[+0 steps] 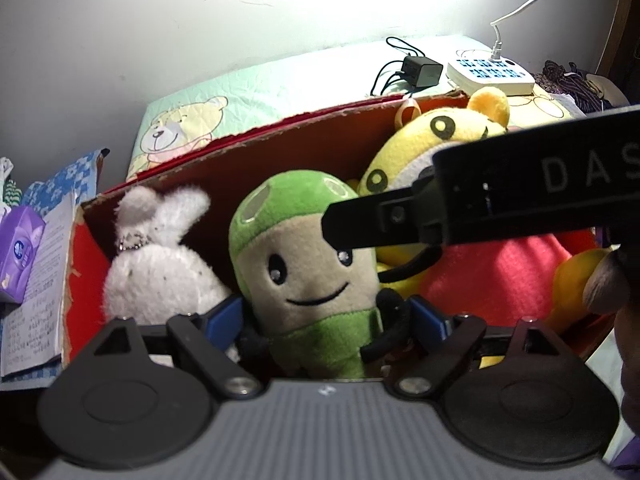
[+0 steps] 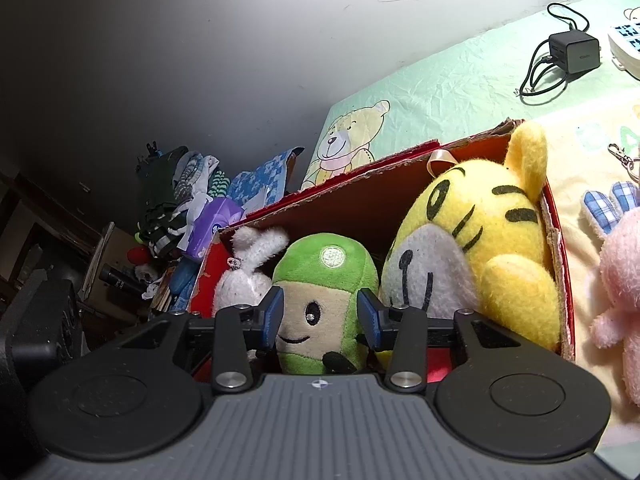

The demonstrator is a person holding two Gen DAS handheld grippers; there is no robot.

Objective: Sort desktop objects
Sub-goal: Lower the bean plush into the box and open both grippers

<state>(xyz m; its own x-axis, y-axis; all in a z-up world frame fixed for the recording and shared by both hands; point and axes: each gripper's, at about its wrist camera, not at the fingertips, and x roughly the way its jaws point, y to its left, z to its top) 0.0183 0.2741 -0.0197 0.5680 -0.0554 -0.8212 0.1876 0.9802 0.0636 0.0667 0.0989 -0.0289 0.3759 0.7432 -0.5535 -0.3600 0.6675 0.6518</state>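
right gripper (image 2: 320,318) blue pads straddling green-capped plush (image 2: 326,300) in red cardboard box (image 2: 562,280), jaws apart, white bunny plush (image 2: 250,276) left, yellow tiger plush (image 2: 480,248) right, pink plush (image 2: 622,280) outside box

Green plush (image 2: 326,300) upright in red box (image 2: 400,196)
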